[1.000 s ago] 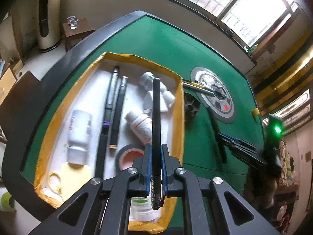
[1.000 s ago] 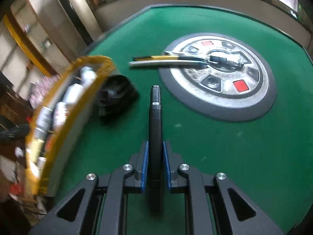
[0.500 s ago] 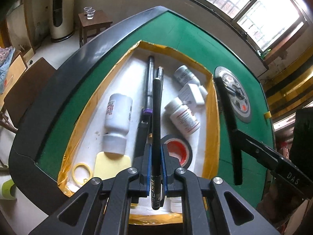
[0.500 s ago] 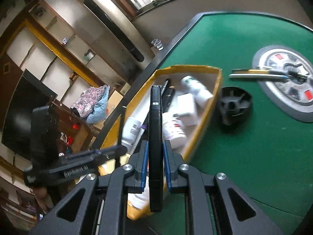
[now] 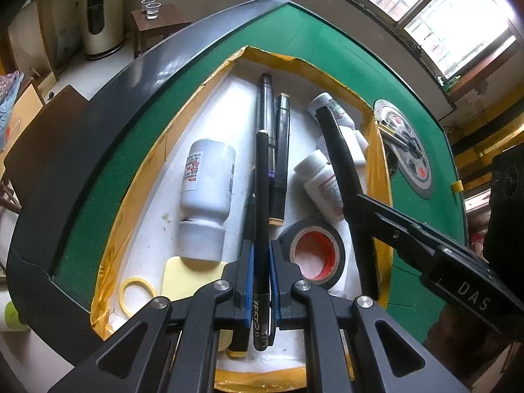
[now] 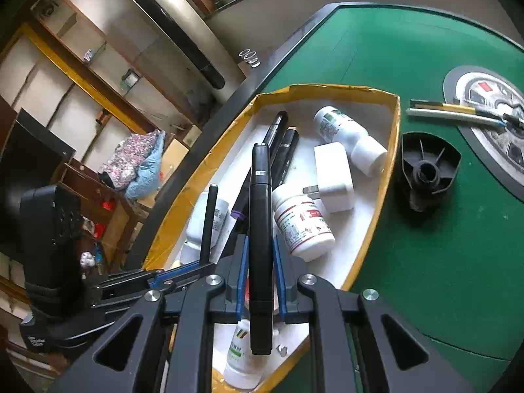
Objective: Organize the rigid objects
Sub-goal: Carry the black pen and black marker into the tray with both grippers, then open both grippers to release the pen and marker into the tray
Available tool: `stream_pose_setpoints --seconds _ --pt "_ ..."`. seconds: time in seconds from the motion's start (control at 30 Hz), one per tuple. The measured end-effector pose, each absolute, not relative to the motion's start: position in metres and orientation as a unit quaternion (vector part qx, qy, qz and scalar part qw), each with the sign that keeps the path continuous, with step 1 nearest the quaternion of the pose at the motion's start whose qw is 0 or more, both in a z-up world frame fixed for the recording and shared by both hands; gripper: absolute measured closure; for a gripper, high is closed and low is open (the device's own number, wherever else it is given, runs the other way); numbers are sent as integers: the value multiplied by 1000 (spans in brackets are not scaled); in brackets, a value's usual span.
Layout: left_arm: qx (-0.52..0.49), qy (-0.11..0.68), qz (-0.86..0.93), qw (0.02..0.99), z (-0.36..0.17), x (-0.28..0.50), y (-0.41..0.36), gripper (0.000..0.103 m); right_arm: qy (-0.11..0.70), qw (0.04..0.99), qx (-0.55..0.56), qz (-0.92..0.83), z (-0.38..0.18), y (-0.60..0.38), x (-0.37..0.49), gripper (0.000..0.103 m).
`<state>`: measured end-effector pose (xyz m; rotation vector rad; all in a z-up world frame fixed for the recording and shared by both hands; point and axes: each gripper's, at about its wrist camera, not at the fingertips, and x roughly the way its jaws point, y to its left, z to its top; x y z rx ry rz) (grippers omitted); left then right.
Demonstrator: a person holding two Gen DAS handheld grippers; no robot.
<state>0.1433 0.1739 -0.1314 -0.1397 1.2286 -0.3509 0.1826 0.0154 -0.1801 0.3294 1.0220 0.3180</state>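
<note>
Hiding part of the tray (image 5: 381,150): two claw-held pens.

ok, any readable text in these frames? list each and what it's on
"TEST 2 0.5": thin black pen clamped in the left gripper.
"DAS": body of the right gripper, as seen from the left wrist.
Labels on the white bottles in the box: too small or blurred to read.

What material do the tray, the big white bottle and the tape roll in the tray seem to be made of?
The tray: probably white foam or board, matte inside, with its rim wrapped in glossy, wrinkled yellow tape.
The big white bottle: likely plastic, smooth, with a soft highlight and a printed label.
The tape roll: black tape, slightly shiny, wound on what looks like a cardboard core; the core looks reddish inside.
</note>
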Motion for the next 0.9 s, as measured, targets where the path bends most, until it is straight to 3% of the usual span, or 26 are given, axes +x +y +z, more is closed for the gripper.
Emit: stream_pose_setpoints --seconds 0.67,0.73,0.87,0.9 --pt "-32 557 -139 818 -135 141 167 93 480 861 107 133 -198 32 179 88" --pt "-35 552 -139 821 -136 139 167 91 479 860 112 137 -196 29 177 84" --pt "-38 537 -158 828 -133 135 163 61 453 868 126 159 -176 11 160 69" --pt "-35 532 -161 831 -130 132 161 52 444 871 133 164 -170 4 155 60"
